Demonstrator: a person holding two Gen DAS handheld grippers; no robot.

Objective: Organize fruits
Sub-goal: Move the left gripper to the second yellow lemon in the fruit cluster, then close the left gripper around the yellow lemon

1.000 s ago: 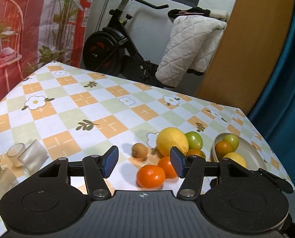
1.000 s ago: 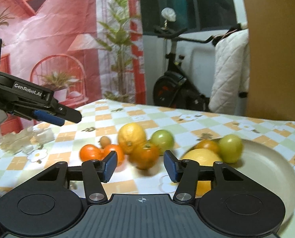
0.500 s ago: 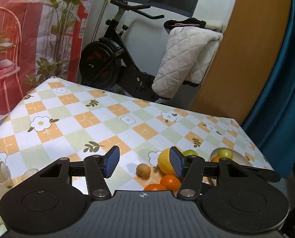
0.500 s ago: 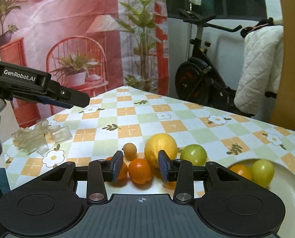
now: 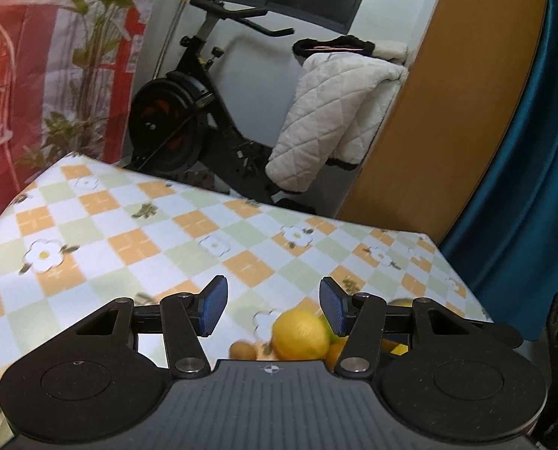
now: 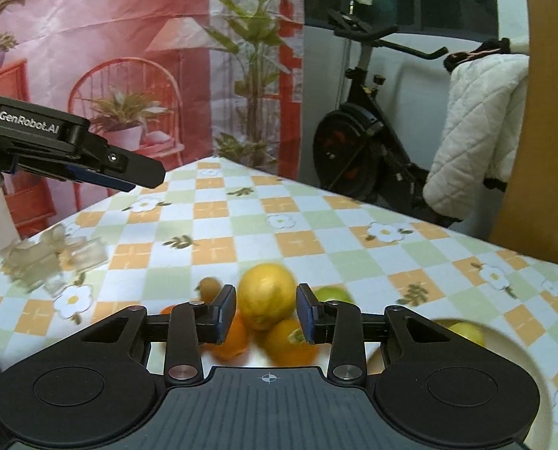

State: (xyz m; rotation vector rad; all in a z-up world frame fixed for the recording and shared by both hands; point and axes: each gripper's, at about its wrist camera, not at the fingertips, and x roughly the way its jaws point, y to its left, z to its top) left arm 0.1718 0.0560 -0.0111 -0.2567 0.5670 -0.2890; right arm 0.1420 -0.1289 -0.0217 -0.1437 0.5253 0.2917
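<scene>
A table (image 6: 308,225) fills both views, covered in a checked cloth of orange, pale green and white squares with printed daisies and leaf sprigs. Taking the big lemon (image 6: 267,294) as the marker: it sits on the cloth near the table's close edge, in a loose cluster of fruit. A small brown kiwi (image 6: 209,287) lies just left of it, a green fruit (image 6: 333,294) just right of it, and two oranges (image 6: 290,341) crowd in front of it, nearer the camera. To the lemon's right, well apart, a cream plate (image 6: 522,360) holds a yellow-green fruit (image 6: 466,332). Far to the lemon's left, near the table's edge, stands a heap of clear plastic pieces (image 6: 50,258), blurred.

The right gripper (image 6: 265,313) hangs above the cluster, its jaws narrow; they have just been closing. The lemon and an orange show through the gap, but lie beyond it on the cloth, and the pads press on nothing. The left gripper (image 5: 269,305) is held higher, left of the lemon, its fingers moderately apart and bare.

Beyond the table, behind the lemon, stands a black exercise bike (image 6: 357,142) with a white quilted coat (image 6: 477,131) draped over it. A pink-red backdrop (image 6: 110,56) with painted chair and plants hangs to the left, a wooden panel (image 5: 447,112) and a teal curtain (image 5: 533,168) to the right.
</scene>
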